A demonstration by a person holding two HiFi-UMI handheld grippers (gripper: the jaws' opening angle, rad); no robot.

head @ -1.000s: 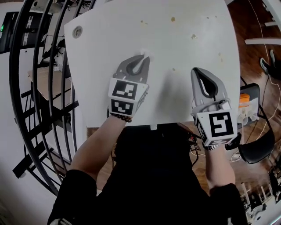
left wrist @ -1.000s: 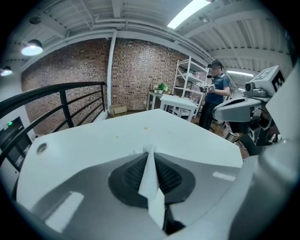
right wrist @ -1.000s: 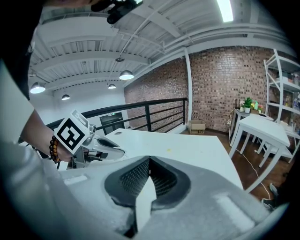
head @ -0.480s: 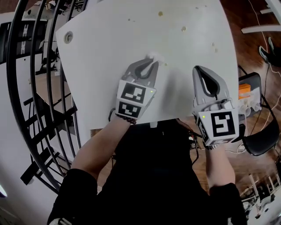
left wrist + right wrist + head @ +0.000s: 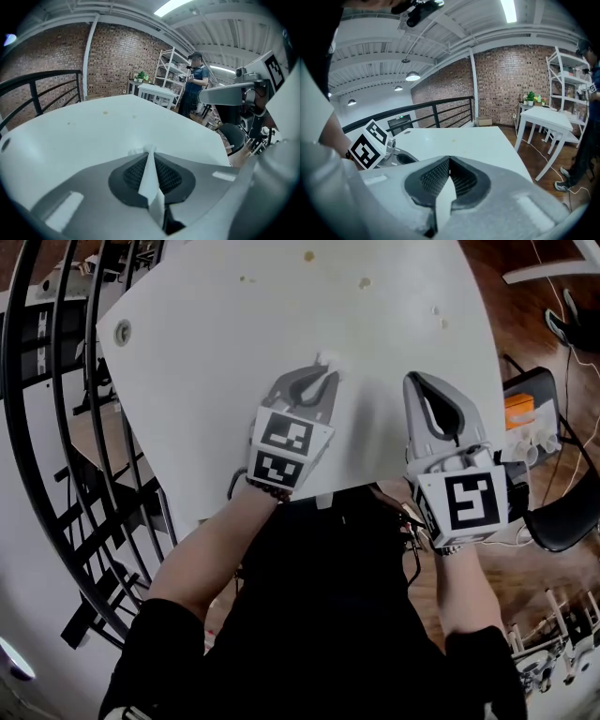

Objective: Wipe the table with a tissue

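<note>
Left gripper view shows your left gripper (image 5: 150,153) with jaws clamped on the tissue (image 5: 151,176), halfway between the counter's (image 5: 234,334) near and far edges, your right gripper (image 5: 449,161) has jaws together on nothing, and hard pushing could tear the thin tissue or pull it free.

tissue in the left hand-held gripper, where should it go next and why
Likely slide the left hand-held gripper forward over the table toward the brownish spots near the far edge: its jaws are shut on the tissue, which lies short of them.
</note>
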